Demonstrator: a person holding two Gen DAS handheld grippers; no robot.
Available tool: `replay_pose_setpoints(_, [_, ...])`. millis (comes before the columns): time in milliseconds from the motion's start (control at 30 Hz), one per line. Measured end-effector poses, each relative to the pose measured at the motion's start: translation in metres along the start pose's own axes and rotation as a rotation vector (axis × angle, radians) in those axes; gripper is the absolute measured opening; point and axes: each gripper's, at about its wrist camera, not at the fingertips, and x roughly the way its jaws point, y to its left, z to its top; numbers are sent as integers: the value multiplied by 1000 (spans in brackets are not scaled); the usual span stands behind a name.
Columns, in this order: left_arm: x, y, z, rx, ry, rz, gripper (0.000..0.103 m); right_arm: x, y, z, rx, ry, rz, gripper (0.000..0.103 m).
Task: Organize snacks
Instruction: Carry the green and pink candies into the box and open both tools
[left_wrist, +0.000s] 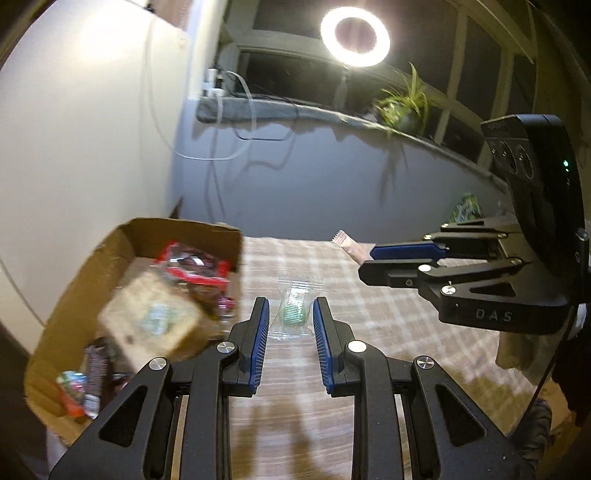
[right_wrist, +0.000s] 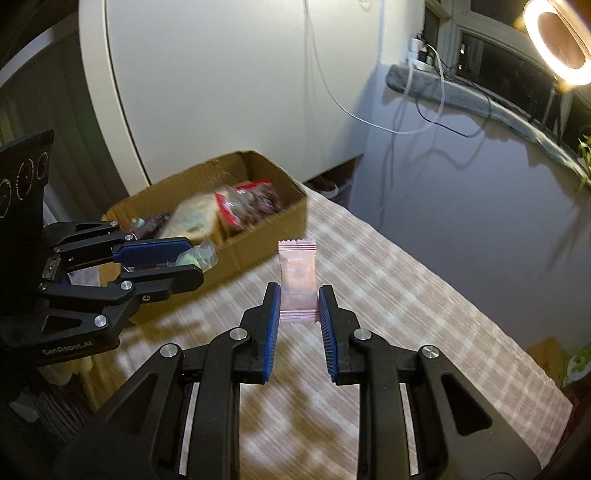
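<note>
My left gripper (left_wrist: 290, 314) is shut on a clear-wrapped green candy (left_wrist: 294, 309), held above the checked tablecloth (left_wrist: 388, 332). From the right wrist view that same left gripper (right_wrist: 194, 264) shows at the left with the green candy (right_wrist: 195, 257) between its jaws, close to the box's front wall. My right gripper (right_wrist: 299, 300) is shut on a pink snack packet (right_wrist: 298, 278); in the left wrist view it (left_wrist: 365, 261) enters from the right with the pink packet (left_wrist: 349, 245) poking past its jaws. A cardboard box (left_wrist: 74, 321) (right_wrist: 258, 236) with several snacks sits at the left.
A ring light (left_wrist: 354, 35) glows on the window sill beside a potted plant (left_wrist: 404, 99). Cables (left_wrist: 236, 122) hang down the wall behind the table. A green package (left_wrist: 467, 208) lies at the table's far right, and the table's right edge (right_wrist: 517, 354) drops off.
</note>
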Motion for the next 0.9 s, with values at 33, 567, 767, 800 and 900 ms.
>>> replay_pose_setpoints(33, [-1, 6, 0, -7, -4, 10, 23, 3, 5, 4, -5, -2, 4, 22])
replay_pose_setpoints(567, [-30, 70, -6, -97, -71, 126, 23, 48, 65, 53, -79, 12, 58, 22])
replay_pose_setpoints(767, [-30, 84, -11, -111, -70, 159, 23, 62, 79, 65, -100, 30, 56, 22])
replay_pose_setpoints(800, [-30, 86, -11, -114, -71, 168, 23, 65, 80, 67, -99, 33, 50, 22])
replay_pose_setpoints(900, [-30, 93, -10, -129, -73, 177, 23, 69, 80, 73, -92, 39, 44, 22])
